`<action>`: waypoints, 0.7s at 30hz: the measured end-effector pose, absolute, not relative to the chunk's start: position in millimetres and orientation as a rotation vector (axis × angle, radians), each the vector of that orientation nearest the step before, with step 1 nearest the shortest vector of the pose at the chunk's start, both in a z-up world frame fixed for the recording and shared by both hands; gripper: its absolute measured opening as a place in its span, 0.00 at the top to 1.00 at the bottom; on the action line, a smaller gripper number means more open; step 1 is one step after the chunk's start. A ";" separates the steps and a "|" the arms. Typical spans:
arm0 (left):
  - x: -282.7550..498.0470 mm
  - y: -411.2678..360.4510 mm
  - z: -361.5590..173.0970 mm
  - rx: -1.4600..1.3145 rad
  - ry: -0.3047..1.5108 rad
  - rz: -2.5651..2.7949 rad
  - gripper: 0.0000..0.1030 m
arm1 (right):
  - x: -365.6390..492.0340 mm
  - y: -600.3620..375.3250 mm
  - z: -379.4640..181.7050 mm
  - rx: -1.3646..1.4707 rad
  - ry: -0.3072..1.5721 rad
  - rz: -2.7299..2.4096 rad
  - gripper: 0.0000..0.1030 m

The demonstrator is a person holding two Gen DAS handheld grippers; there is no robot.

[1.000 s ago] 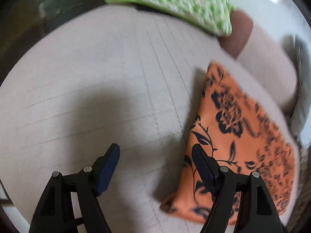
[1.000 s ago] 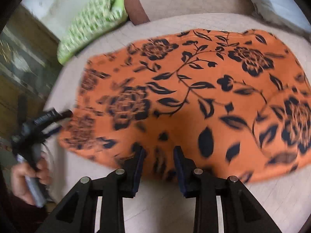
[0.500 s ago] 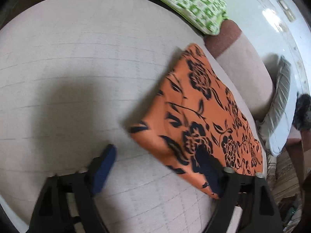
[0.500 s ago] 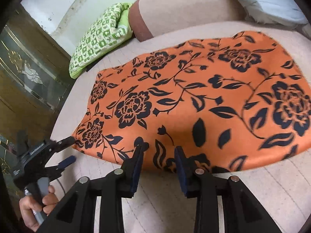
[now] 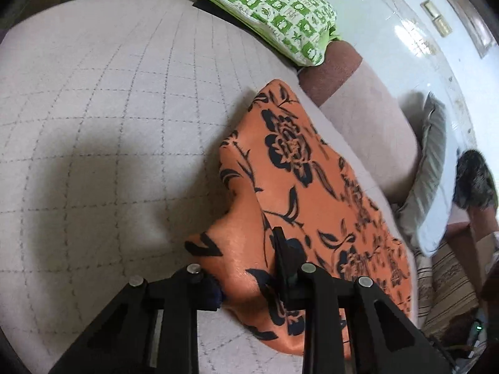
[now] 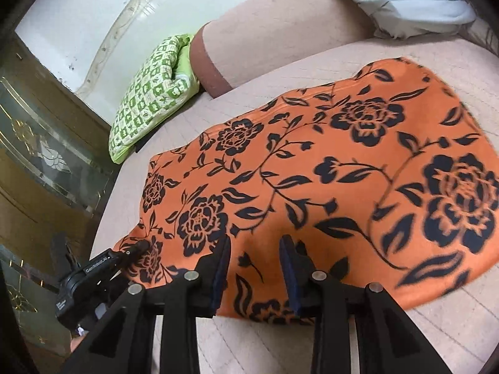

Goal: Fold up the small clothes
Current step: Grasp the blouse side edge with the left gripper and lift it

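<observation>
The left gripper [image 5: 249, 268] has just been closing, and a corner of the orange cloth [image 5: 299, 187] is now bunched between its fingers, so it grips the cloth. The risk, as I judge it, is that it holds only a small pinch near the edge; if this corner is lifted fast, the smooth cloth may slide out, or it may drag the whole piece across the bed [image 5: 109, 109] and spoil the flat shape.

The right gripper [image 6: 254, 265] stands at the near edge of the cloth with its fingers part open. The cloth lies between them, but I cannot tell whether the pads press on it. If this side is not held, the fold may come out crooked.

The cloth is orange with black flowers and leaves. It lies spread on the pale quilted bed, mostly flat, raised in a ridge at the left corner. A green checked pillow [image 6: 149, 99] lies well apart from it.
</observation>
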State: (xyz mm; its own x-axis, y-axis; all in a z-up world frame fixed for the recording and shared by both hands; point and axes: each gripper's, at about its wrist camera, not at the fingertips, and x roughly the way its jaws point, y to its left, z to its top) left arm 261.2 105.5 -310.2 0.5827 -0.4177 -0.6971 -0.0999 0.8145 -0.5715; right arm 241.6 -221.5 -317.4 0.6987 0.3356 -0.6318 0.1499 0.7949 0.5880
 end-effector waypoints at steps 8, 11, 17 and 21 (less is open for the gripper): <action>267.1 98.3 -309.1 -0.570 0.941 -0.221 0.37 | 273.5 -204.7 -329.8 0.669 0.857 0.127 0.67; 272.6 97.1 -310.5 -0.505 0.947 -0.185 0.76 | 278.9 -199.2 -331.6 0.656 0.860 0.134 0.67; 273.5 104.9 -311.2 -0.547 0.940 -0.212 0.80 | 276.3 -200.9 -329.5 0.664 0.836 0.127 0.67; 268.6 101.7 -295.5 -0.541 0.887 -0.242 0.80 | 270.4 -202.7 -318.3 0.676 0.756 0.152 0.67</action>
